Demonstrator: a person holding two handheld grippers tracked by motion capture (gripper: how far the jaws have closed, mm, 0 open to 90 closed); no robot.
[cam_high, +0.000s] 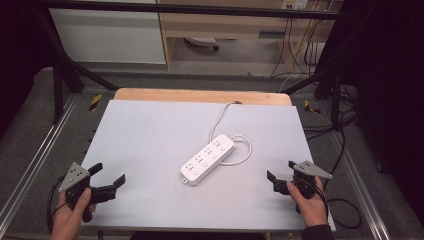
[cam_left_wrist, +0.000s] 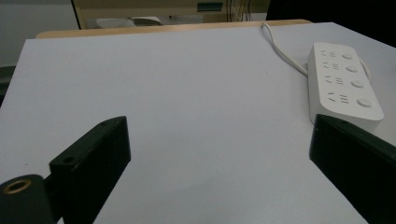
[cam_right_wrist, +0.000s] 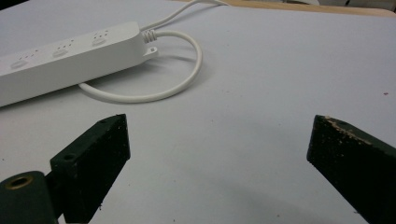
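Room: dim workshop kind of space, grey carpet-looking floor, a pale cabinet and a wooden desk at the back, bunch of dark cables hanging on the right, black metal frame around the whole setup.
Surface: one table (cam_high: 150, 130) with a flat matte light-grey top, smooth, and a strip of bare wood showing along the far edge.
Count: one power strip, two grippers, two hands. That's pretty much it.
Power strip (cam_high: 208, 158): white glossy plastic, long bar with rounded corners, four socket groups with four round buttons next to them. Lies flat and diagonal a bit right of the table's middle.
Cord (cam_high: 243, 150): white, round, loops out by the strip's far end and runs off over the back edge.
Left gripper (cam_high: 106, 176): black blocky jaws spread wide, nothing between them, hovering at the near left corner, well apart from the strip.
Right gripper (cam_high: 281, 170): same deal, jaws wide apart and holding nothing, near right edge; one pad (cam_right_wrist: 348, 154) looks scuffed and crumbly.
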